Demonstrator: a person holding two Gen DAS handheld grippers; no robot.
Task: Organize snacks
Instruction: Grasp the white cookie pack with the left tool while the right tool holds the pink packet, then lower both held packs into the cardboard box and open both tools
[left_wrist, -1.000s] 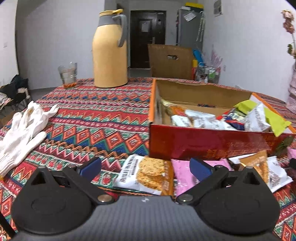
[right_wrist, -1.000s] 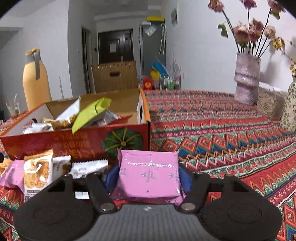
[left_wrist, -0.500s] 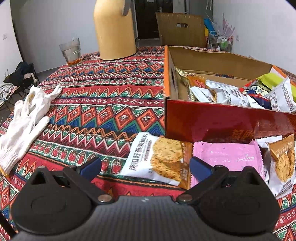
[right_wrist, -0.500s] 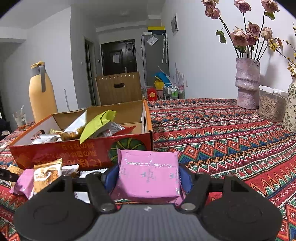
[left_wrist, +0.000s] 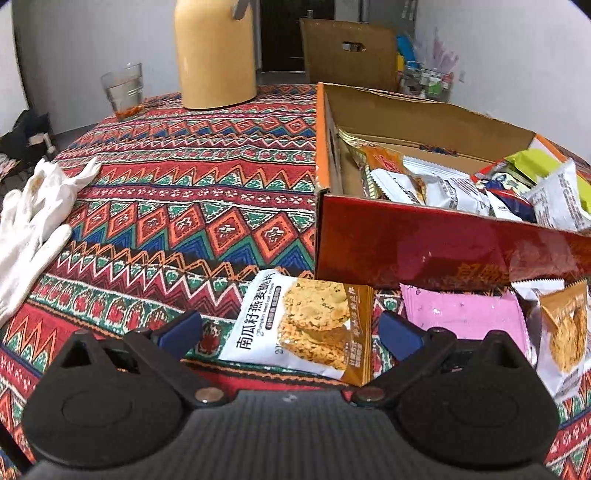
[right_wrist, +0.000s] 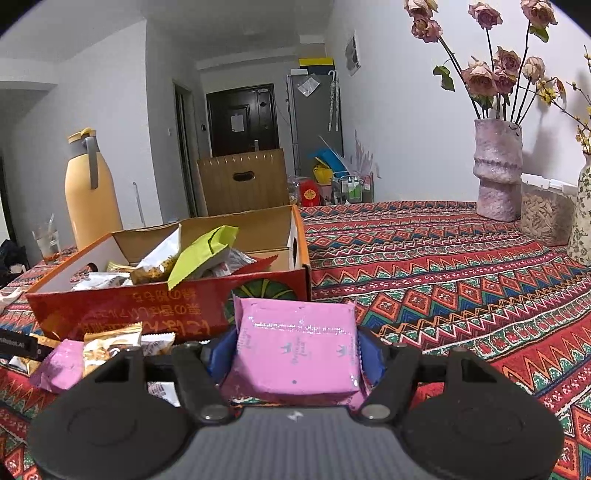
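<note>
A red and orange cardboard box (left_wrist: 424, 243) (right_wrist: 122, 306) holds several snack packets. In front of it on the patterned cloth lie a white and brown oat-crisp packet (left_wrist: 306, 328), a pink packet (left_wrist: 465, 314) and another crisp packet (left_wrist: 565, 332). My left gripper (left_wrist: 291, 328) is open, tilted down over the oat-crisp packet, which lies between its blue pads without being touched. My right gripper (right_wrist: 295, 354) is shut on a pink snack packet (right_wrist: 295, 350), held above the cloth just in front of the box's near right corner. Loose packets (right_wrist: 99, 350) lie to its left.
A tan thermos jug (left_wrist: 214, 55) and a glass (left_wrist: 123, 90) stand at the table's far side. White gloves (left_wrist: 33, 218) lie at the left edge. A pink vase of flowers (right_wrist: 496, 170) and a clear container (right_wrist: 546, 214) stand at the far right. A brown cardboard panel (right_wrist: 243, 184) stands behind the table.
My left gripper tipped downward and came closer to the oat-crisp packet, which now lies between its pads. The right gripper lifted slightly, still gripping the pink packet.
</note>
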